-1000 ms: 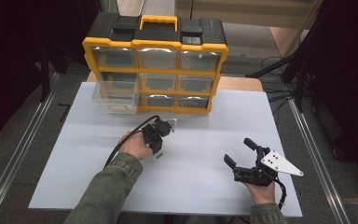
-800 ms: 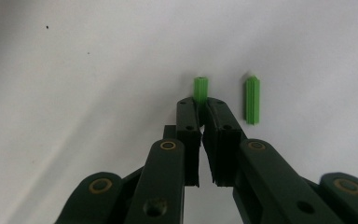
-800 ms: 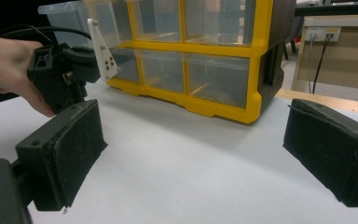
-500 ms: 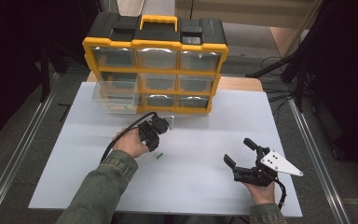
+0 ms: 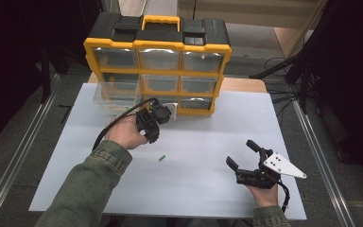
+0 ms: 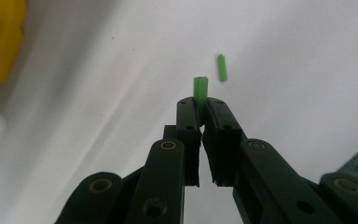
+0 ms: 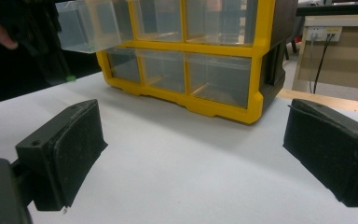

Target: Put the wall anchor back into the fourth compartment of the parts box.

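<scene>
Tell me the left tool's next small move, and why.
Probably carry it over the pulled-out clear drawer and open. The left tool pinches one green plug clear of the white mat; a second green plug lies there.

- Yellow-and-black drawer cabinet [image 5: 157,71] — stands upright at the table's far edge, with clear drawers in three columns and a yellow handle on top.
- One clear drawer [image 5: 116,97] is pulled out at the cabinet's left.
- White table sheet [image 5: 208,189] covers the tabletop.
- Wooden tabletop [image 5: 246,85] shows beside the cabinet — at its right.
</scene>
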`<state>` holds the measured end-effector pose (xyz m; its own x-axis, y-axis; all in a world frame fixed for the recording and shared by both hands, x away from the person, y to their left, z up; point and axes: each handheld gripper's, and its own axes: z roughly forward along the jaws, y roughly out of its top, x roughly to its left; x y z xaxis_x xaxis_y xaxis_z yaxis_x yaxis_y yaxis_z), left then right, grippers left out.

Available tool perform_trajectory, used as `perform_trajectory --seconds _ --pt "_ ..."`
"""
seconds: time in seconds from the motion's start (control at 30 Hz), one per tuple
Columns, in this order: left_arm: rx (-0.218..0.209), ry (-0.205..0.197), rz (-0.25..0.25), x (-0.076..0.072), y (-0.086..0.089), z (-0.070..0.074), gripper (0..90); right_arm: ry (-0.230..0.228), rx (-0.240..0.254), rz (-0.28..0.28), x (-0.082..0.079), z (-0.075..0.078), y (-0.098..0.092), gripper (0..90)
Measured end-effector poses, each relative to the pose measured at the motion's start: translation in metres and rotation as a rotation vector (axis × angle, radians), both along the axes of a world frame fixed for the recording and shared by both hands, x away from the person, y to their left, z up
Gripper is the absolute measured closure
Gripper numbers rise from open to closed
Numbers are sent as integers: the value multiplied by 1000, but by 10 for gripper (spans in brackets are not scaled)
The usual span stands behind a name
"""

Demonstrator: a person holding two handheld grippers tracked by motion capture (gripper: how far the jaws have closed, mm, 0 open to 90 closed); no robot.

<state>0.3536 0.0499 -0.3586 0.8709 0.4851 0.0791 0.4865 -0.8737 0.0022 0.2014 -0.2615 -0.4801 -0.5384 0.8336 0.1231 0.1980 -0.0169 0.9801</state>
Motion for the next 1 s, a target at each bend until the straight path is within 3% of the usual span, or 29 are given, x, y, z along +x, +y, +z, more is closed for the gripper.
perform_trajectory --seconds 0.27,0.53,0.7,1.0 --pt "3 -49 2 9 6 52 843 -1 2 0 0 0 0 56" --pt "-13 -103 61 31 31 97 843 -6 1 -2 1 0 -1 55" --pt "-4 -137 87 49 46 105 843 -3 7 -1 0 1 -1 56" --pt "-5 -153 161 77 70 95 843 -6 9 -7 0 1 -3 55"
